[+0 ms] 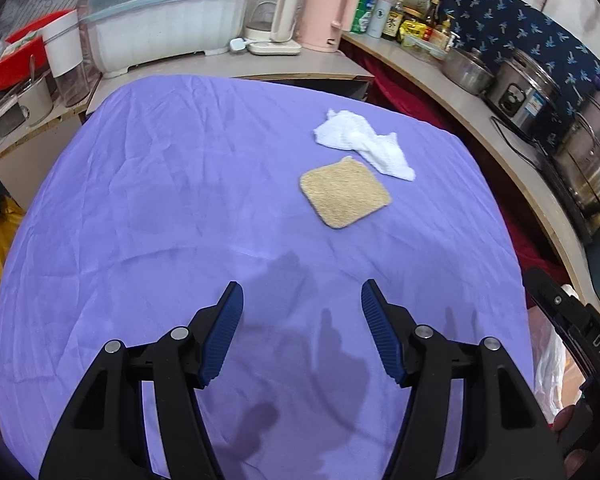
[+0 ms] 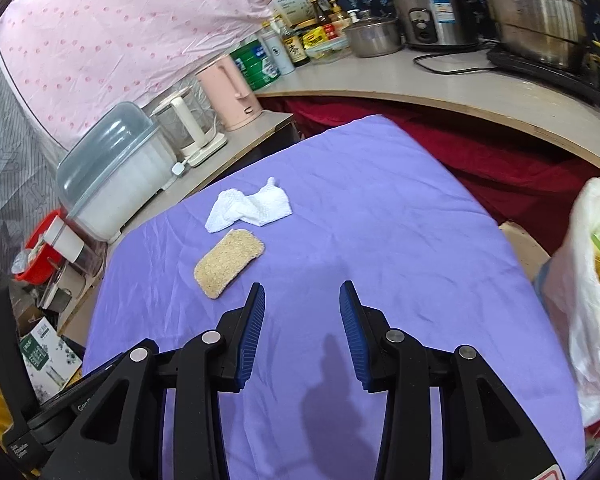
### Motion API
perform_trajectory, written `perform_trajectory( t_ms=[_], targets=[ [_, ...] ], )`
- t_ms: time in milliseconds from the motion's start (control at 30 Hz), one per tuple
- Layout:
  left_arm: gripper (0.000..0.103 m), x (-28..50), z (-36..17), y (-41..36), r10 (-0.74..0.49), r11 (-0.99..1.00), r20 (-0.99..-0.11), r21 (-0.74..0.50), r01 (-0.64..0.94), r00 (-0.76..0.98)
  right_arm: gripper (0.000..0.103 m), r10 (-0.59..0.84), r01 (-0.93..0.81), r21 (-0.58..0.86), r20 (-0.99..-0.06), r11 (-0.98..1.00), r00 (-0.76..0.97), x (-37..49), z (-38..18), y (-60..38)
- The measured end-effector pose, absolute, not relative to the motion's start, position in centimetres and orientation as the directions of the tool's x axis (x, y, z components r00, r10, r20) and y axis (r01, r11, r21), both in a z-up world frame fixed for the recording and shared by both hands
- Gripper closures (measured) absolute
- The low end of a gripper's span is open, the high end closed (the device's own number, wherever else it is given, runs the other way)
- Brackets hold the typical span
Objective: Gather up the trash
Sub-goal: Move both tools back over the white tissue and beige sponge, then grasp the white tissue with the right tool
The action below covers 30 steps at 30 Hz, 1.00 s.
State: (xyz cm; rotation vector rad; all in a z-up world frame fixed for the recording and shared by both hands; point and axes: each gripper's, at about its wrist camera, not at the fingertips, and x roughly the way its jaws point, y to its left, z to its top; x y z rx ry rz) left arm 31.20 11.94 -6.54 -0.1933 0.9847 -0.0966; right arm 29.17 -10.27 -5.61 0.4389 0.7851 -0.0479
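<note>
Left wrist view is showing both grippers, left gripper and right gripper, hovering released and empty over the purple cloth-covered counter, near a crumpled white paper towel touching a square tan scouring pad.

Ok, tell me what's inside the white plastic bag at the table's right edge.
The white plastic bag stands open: something green and yellow and something orange show near its mouth. The rest of what it holds is hidden by the bag's wall.
</note>
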Motion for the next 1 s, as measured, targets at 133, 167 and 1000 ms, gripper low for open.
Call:
perform_trajectory(
  t_ms=[133, 167, 1000],
  targets=[
    [0.045, 32.9, -7.3, 13.2, -0.158, 0.977, -0.825, -0.211, -0.036, 0.543, 0.064, 0.139, 0.172, 0.355, -0.700, 0.919, 0.700, 32.3, -6.3, -9.0],
    [0.045, 33.3, -7.4, 13.3, -0.156, 0.977, -0.825, -0.210, -0.039, 0.543, 0.064, 0.145, 0.165, 0.355, -0.702, 0.920, 0.697, 33.2, -6.5, -8.8],
    [0.036, 43.8, -10.6, 13.8, -0.188, 0.966, -0.842, -0.252, -0.061, 0.505, 0.064, 0.226, 0.031, 0.307, -0.762, 0.951, 0.607, 49.3, -12.3, -6.0]
  ],
)
